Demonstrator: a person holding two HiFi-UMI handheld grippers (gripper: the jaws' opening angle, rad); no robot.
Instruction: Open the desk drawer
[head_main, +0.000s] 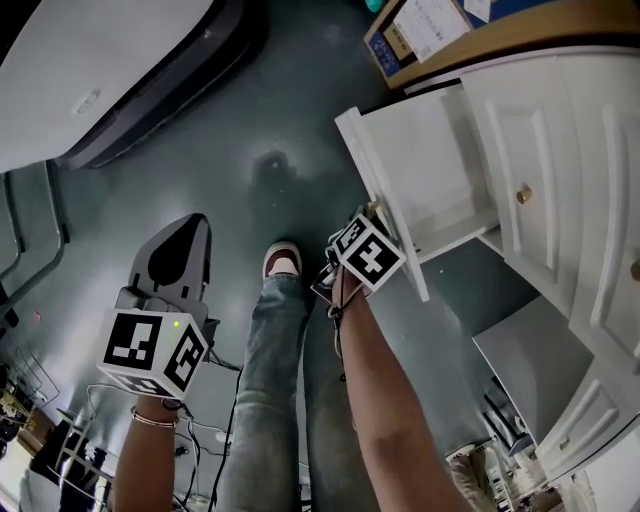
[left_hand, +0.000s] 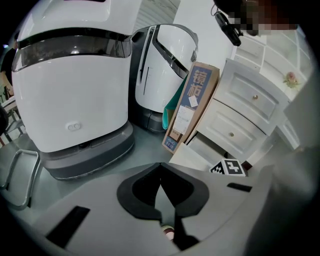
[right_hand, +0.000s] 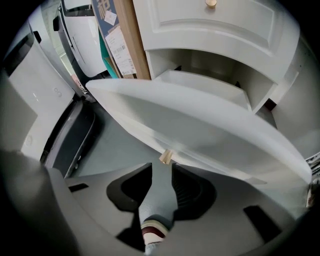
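Observation:
The white desk drawer (head_main: 425, 175) stands pulled out from the white cabinet (head_main: 560, 150), its front panel (right_hand: 200, 130) tilted across the right gripper view. A small gold knob (right_hand: 166, 157) sits on that panel, right at the tips of my right gripper (right_hand: 163, 171). The jaws are open, with a clear gap, and the pads do not press on the knob. In the head view my right gripper (head_main: 368, 222) is at the drawer's front edge. My left gripper (head_main: 188, 232) hangs off to the left over the floor, shut and holding nothing (left_hand: 160, 169).
A large white appliance (head_main: 100, 60) stands at the upper left. A cardboard box (left_hand: 191, 105) leans beside the cabinet. Closed drawers with gold knobs (head_main: 523, 193) sit above the open one. The person's leg and shoe (head_main: 282, 262) are below, between the grippers.

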